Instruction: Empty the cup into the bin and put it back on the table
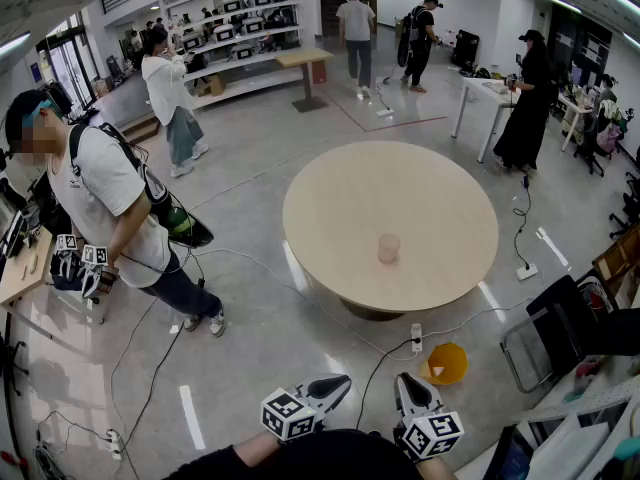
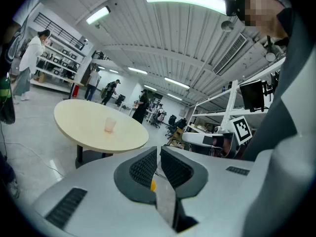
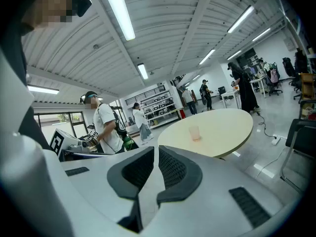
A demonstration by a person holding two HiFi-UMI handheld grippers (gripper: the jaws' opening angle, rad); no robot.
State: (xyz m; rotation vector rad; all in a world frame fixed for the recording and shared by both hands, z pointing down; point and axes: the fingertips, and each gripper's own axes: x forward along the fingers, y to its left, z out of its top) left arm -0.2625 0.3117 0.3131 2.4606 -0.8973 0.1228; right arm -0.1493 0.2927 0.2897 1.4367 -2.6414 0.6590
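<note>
A small translucent pinkish cup [image 1: 389,247] stands upright on the round beige table [image 1: 340,198], toward its near edge. The cup [image 2: 110,125] also shows in the left gripper view and the cup [image 3: 194,133] in the right gripper view, far ahead of the jaws. An orange bin [image 1: 444,363] sits on the floor in front of the table. My left gripper [image 1: 340,383] and right gripper [image 1: 407,386] hang low at the frame's bottom, well short of the table. Both are shut with nothing between their jaws.
A person with grippers [image 1: 110,213] stands at the left; more people [image 1: 527,98] stand farther back. Cables and a power strip [image 1: 416,338] lie on the floor near the table. A black chair [image 1: 570,323] is at the right. Shelves [image 1: 235,28] line the far wall.
</note>
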